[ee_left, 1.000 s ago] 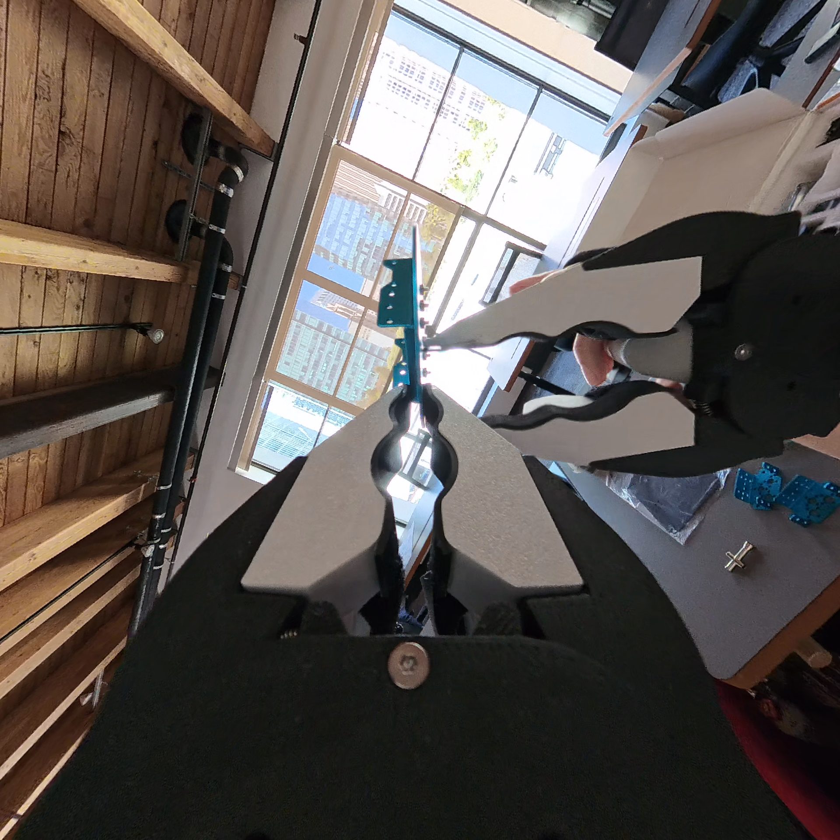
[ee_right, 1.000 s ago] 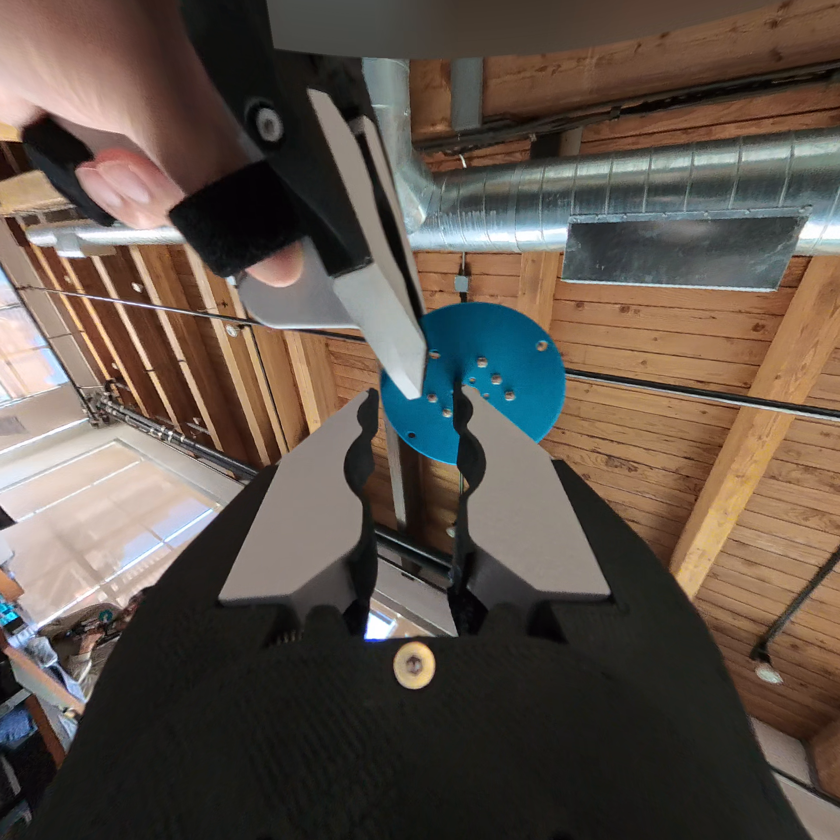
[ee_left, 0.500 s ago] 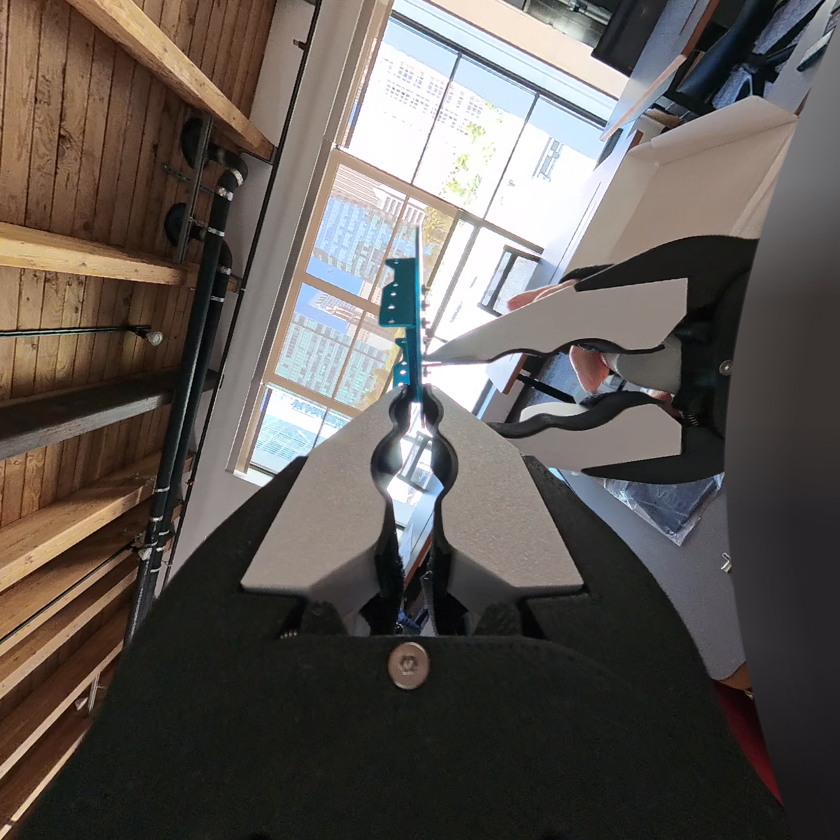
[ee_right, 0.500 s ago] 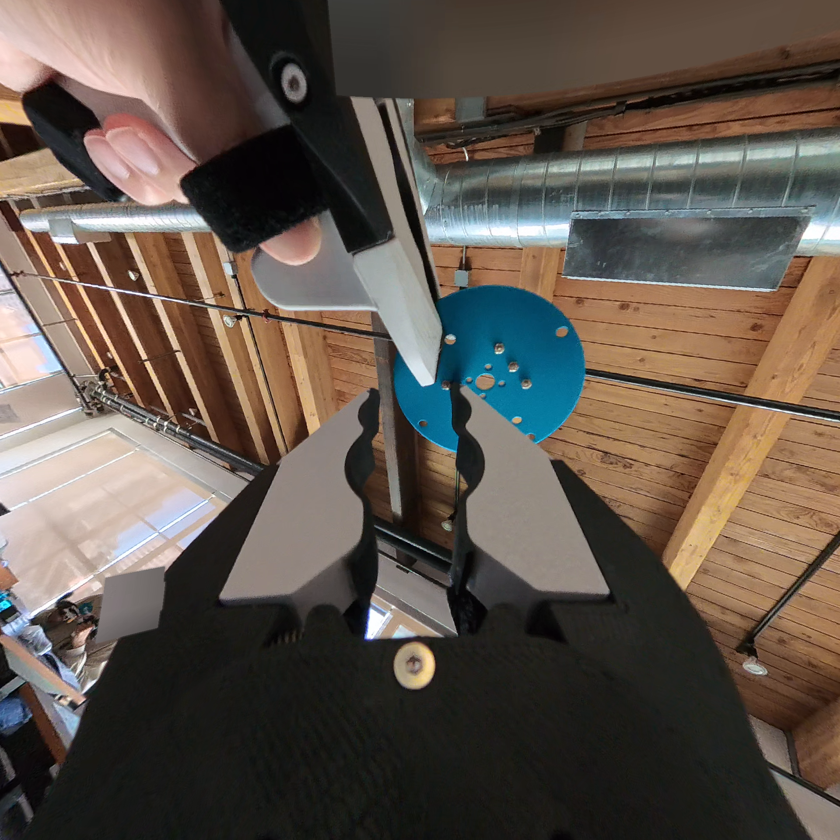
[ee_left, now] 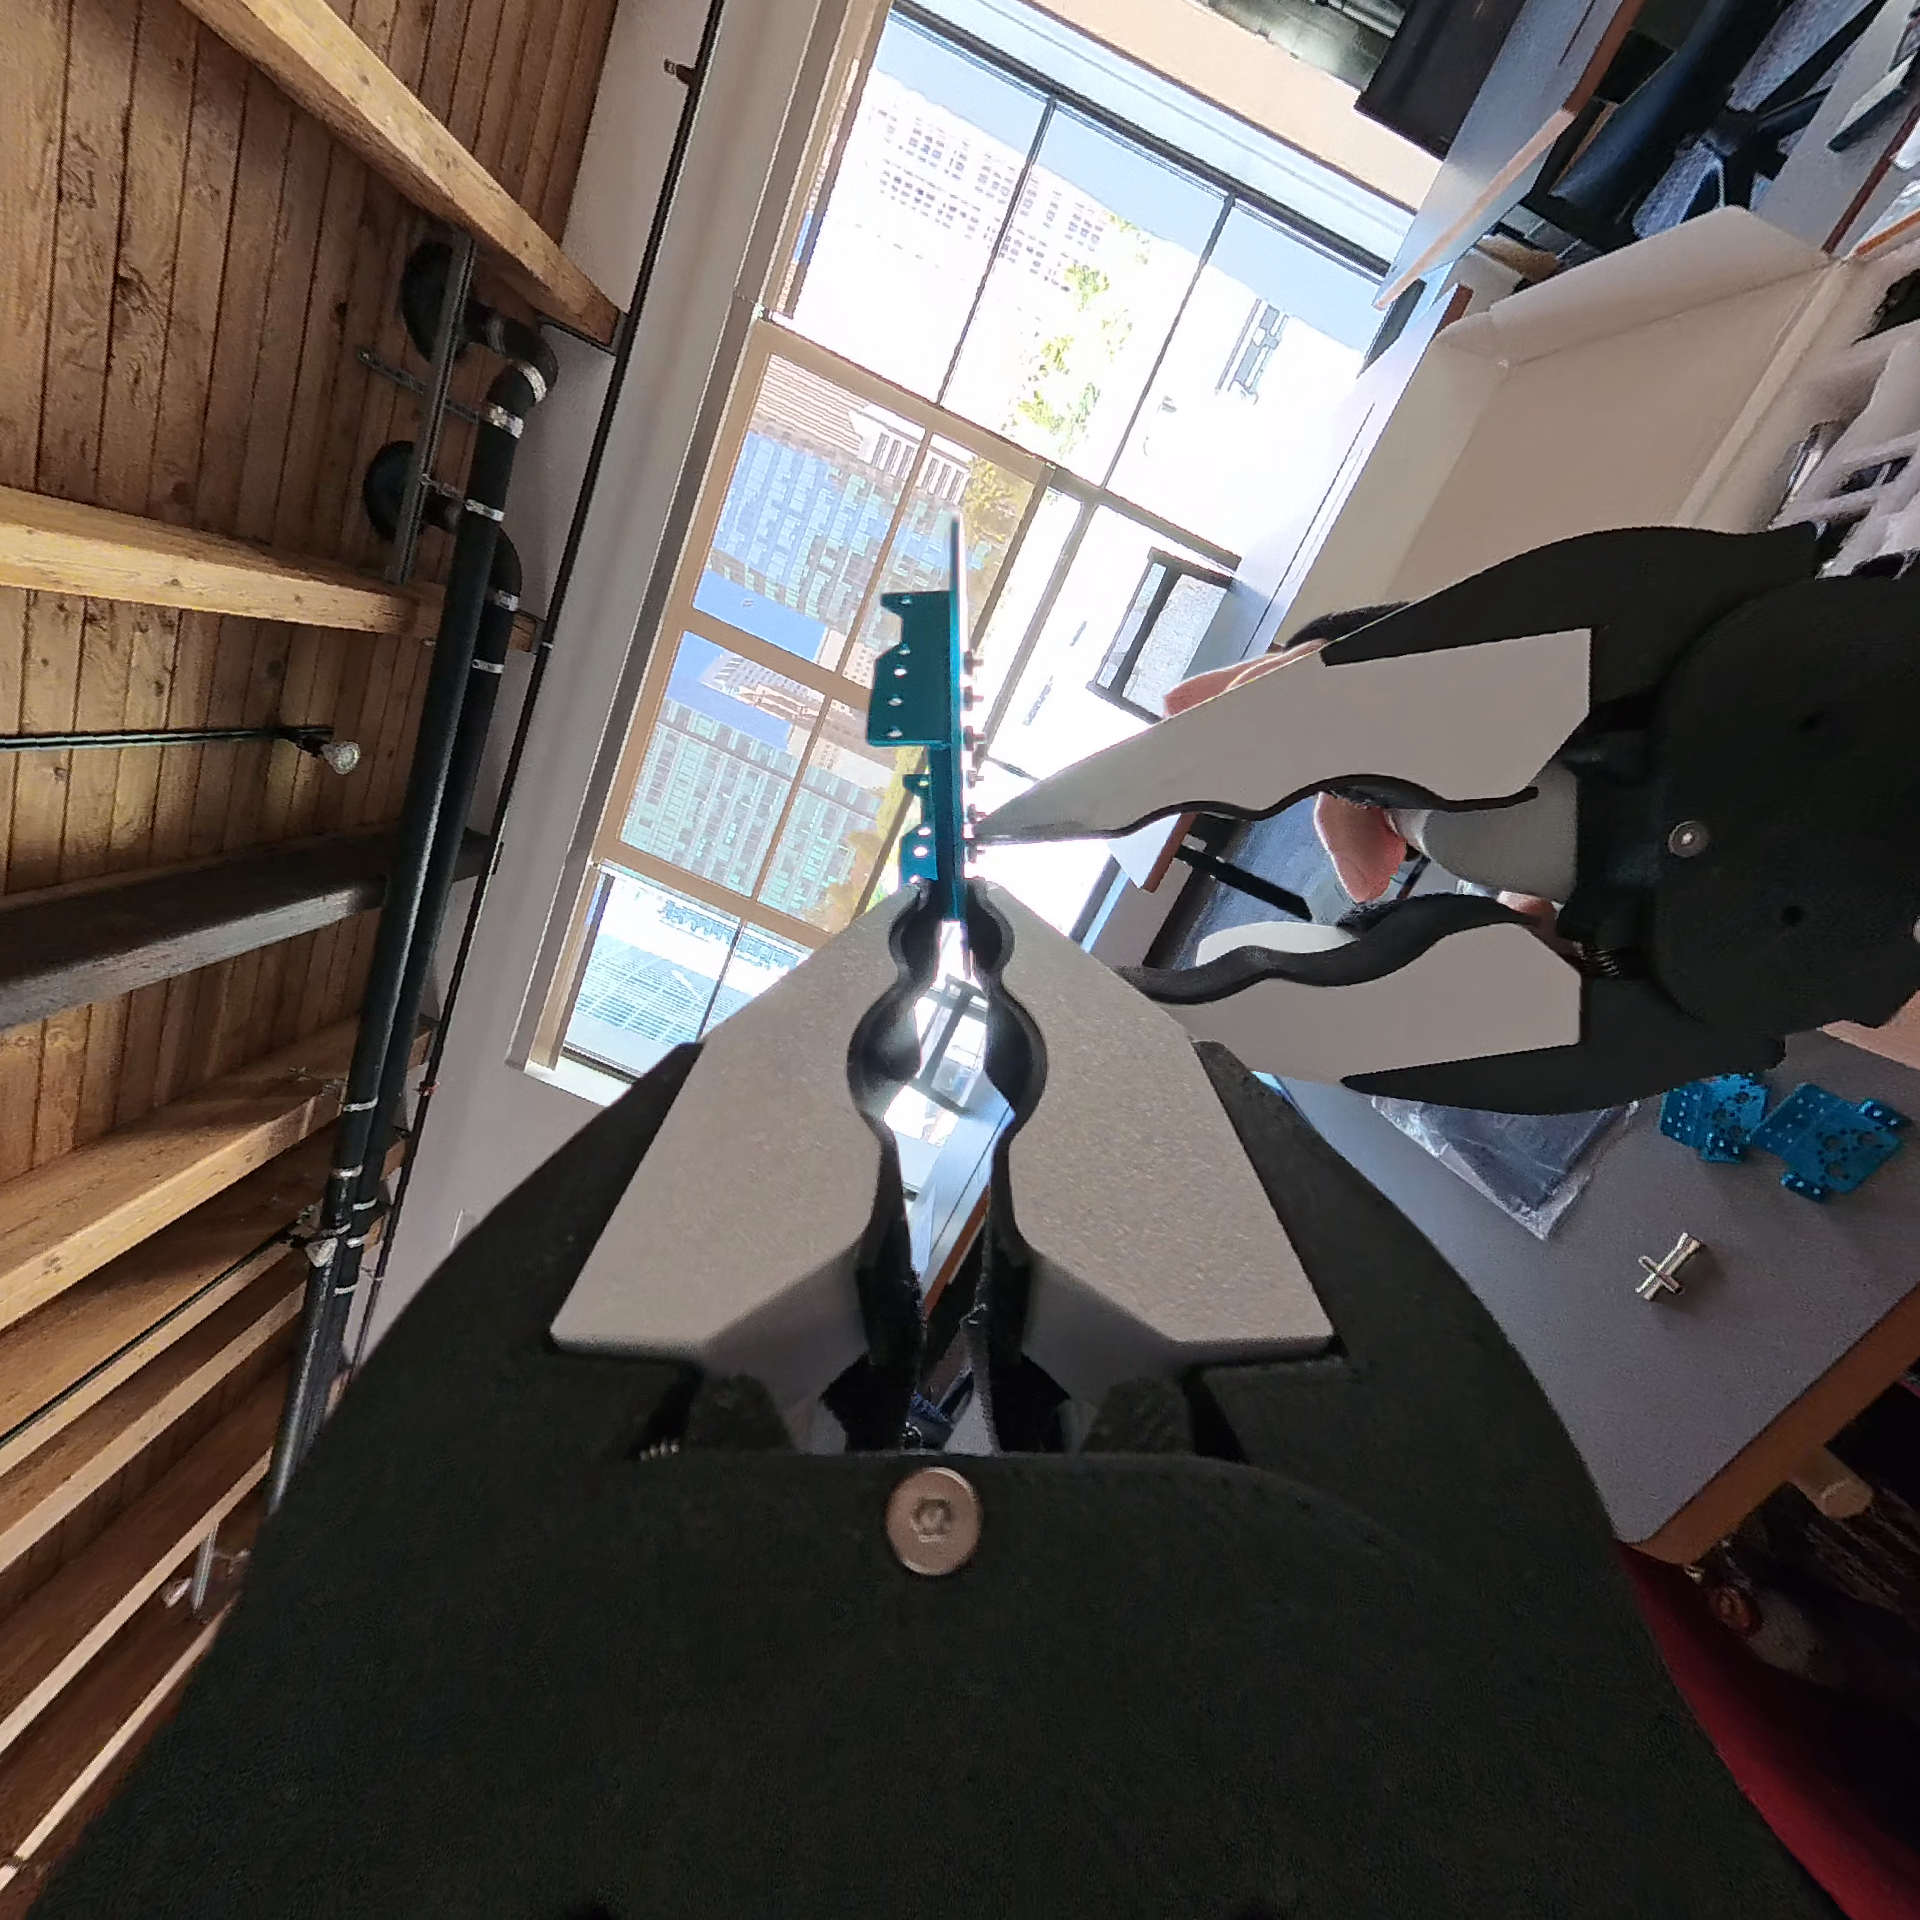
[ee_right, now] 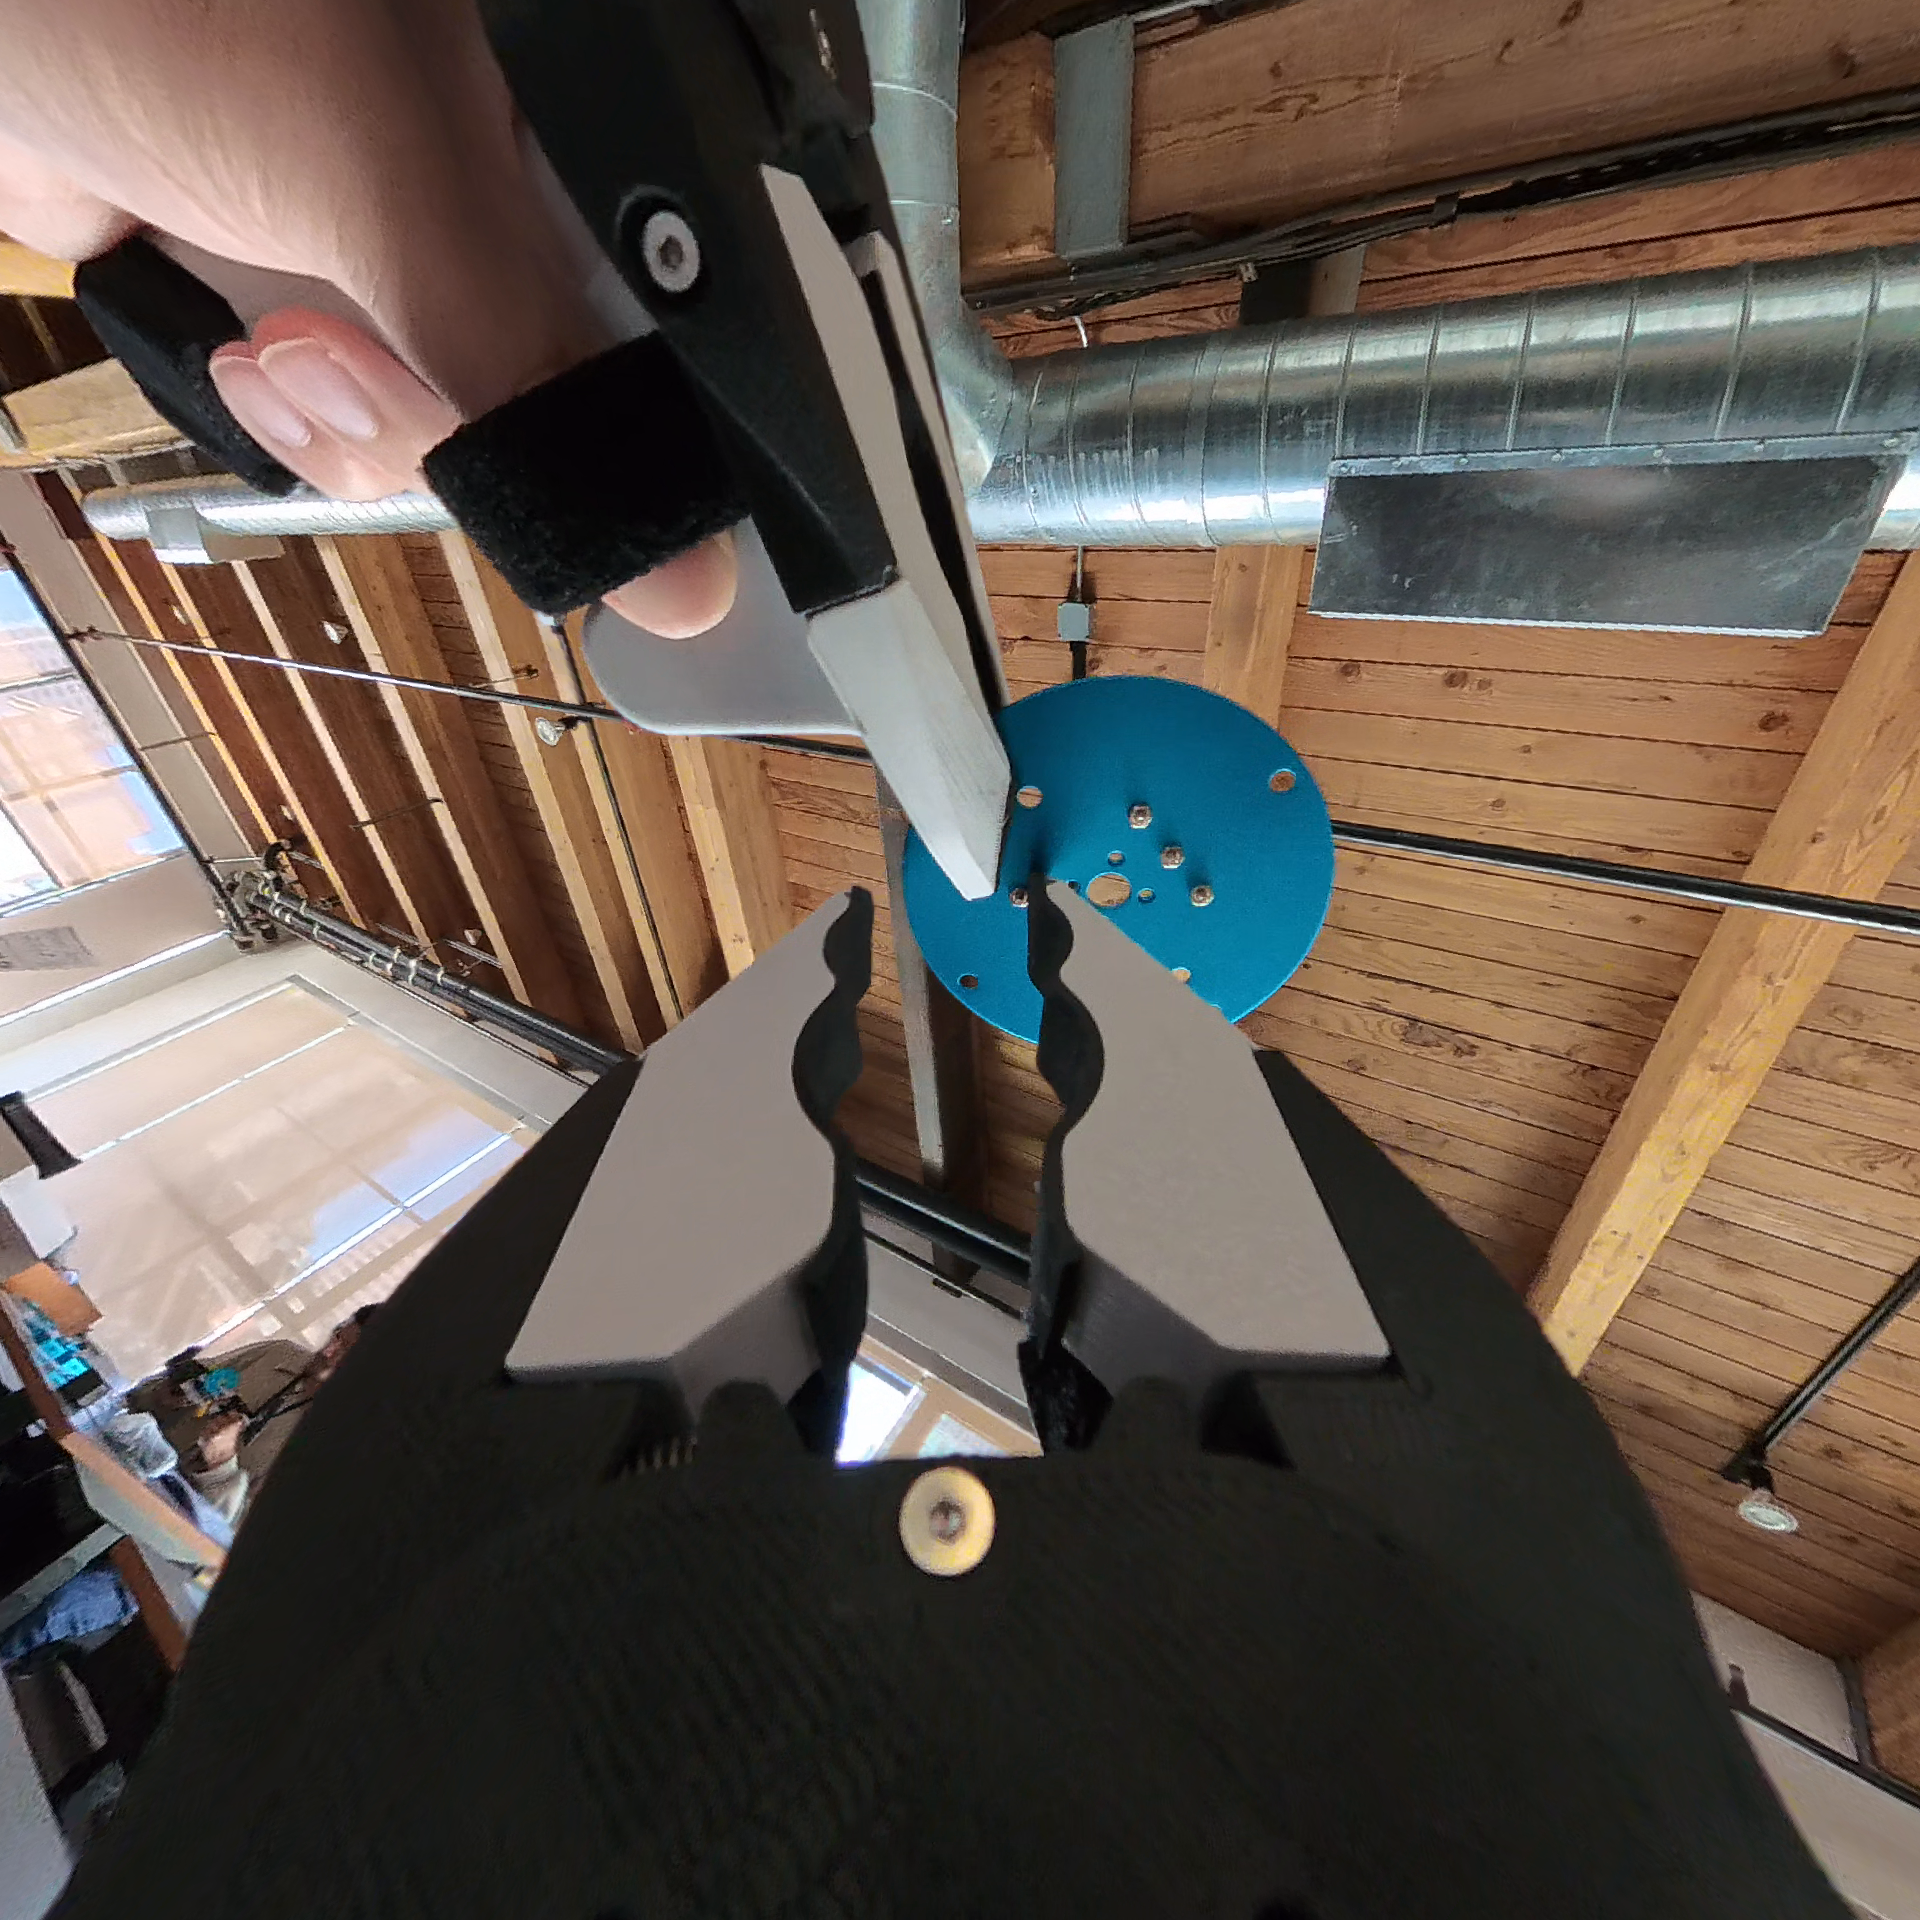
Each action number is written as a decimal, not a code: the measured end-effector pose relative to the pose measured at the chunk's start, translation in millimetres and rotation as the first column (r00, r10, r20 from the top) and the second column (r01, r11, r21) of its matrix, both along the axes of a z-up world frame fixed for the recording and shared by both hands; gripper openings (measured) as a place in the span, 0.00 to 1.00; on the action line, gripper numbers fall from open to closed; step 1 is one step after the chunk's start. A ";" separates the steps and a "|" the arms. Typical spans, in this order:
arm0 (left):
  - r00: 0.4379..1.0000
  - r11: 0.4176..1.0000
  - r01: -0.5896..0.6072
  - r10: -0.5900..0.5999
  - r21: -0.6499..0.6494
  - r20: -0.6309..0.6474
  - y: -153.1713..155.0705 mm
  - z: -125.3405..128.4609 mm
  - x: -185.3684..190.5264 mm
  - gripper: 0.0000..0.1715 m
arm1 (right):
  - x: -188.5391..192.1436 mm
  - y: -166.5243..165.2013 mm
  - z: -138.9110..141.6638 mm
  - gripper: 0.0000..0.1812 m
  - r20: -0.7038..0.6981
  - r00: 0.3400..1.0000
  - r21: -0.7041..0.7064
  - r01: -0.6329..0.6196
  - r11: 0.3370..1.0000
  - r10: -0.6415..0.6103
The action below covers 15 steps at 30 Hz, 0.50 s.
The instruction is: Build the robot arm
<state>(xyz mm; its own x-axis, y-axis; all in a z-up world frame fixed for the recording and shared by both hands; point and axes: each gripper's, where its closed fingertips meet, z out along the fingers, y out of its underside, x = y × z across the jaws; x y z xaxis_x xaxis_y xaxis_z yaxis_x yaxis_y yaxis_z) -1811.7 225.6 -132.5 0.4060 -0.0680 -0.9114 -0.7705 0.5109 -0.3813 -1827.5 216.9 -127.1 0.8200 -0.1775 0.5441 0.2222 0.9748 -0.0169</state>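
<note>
Left gripper [ee_left: 943, 902] raised high, fingers pressed together on the lower edge of a blue round plate [ee_left: 948, 748]. From the left wrist view the plate shows edge-on, a thin upright line with a small blue bracket [ee_left: 906, 681] standing off its left face and a row of small screw ends along its right face. Window [ee_left: 862, 665] behind it, wooden ceiling beams [ee_left: 208, 582] to the left.

Right gripper [ee_left: 1060, 904] comes in from the right in that view, fingers spread. Its upper fingertip touches or nearly touches one screw end low on the plate; lower finger hangs apart, below.

From the right wrist view the blue round plate [ee_right: 1127, 862] shows its flat face: several holes, a few small nuts near the centre. Right gripper [ee_right: 951, 909] open, its own right fingertip just beside a nut at the plate's lower left. Left gripper [ee_right: 977, 831] enters from the upper left, clamped on the plate's rim, a hand [ee_right: 312, 260] wrapped round its handle with black straps over the fingers. Silver duct [ee_right: 1455, 416] runs across the ceiling behind.

Grey table [ee_left: 1662, 1403] lower right in the left wrist view: blue metal pieces [ee_left: 1766, 1132], a small silver cross-shaped part [ee_left: 1668, 1270], a clear plastic bag [ee_left: 1507, 1153].
</note>
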 end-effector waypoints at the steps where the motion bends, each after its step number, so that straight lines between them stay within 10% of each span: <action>1: 1.000 1.000 0.002 -0.002 0.002 -0.001 -0.3 -0.1 0.0 0.02 | 0.8 0.7 0.2 0.16 -0.006 1.000 -0.002 0.004 1.000 -0.004; 15: 1.000 1.000 0.006 -0.006 -0.005 0.003 -1.7 -1.3 -2.3 0.02 | 1.1 2.7 -0.3 0.13 -0.010 0.999 0.004 0.035 0.999 -0.035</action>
<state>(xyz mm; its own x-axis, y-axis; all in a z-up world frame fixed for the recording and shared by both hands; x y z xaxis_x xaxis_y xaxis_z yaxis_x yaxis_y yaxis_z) -1814.1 223.9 -133.8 0.4083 -0.0749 -0.9098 -0.7665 0.5132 -0.3862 -1826.3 219.6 -127.4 0.8185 -0.2086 0.5354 0.2564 0.9665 -0.0154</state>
